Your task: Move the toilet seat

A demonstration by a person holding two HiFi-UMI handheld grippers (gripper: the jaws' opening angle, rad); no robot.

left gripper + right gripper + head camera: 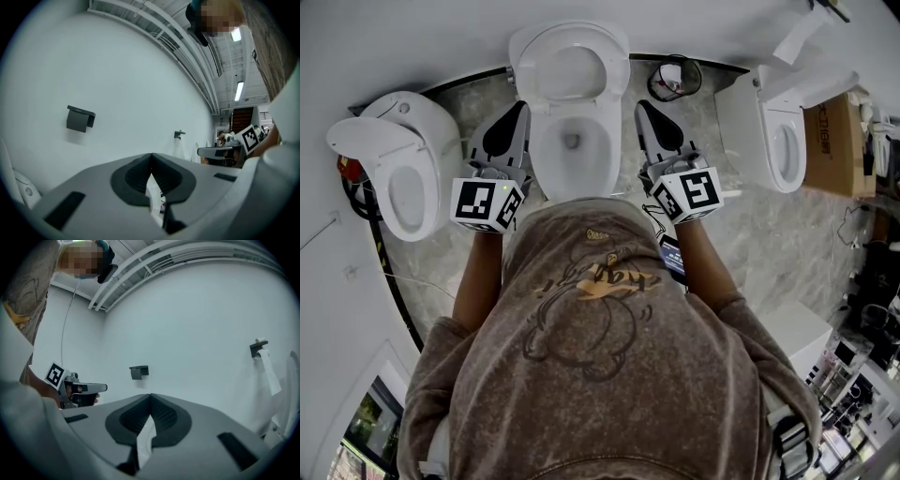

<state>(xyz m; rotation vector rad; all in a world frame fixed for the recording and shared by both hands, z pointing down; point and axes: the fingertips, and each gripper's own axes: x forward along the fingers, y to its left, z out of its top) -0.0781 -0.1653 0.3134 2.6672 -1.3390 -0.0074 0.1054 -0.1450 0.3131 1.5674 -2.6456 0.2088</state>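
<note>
Left gripper (521, 109) and right gripper (643, 107) fingers closed, empty, flanking toilet bowl (542, 159); suggest hooking the upright toilet seat (617, 70) rim and lowering slowly.

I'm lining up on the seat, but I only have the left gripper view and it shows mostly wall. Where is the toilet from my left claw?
Observer: The toilet sits just to the right of the left claw, which points along its side.
Operator: Is the seat down on the bowl?
Observer: No, the seat looks raised, leaning back toward the wall.
</note>
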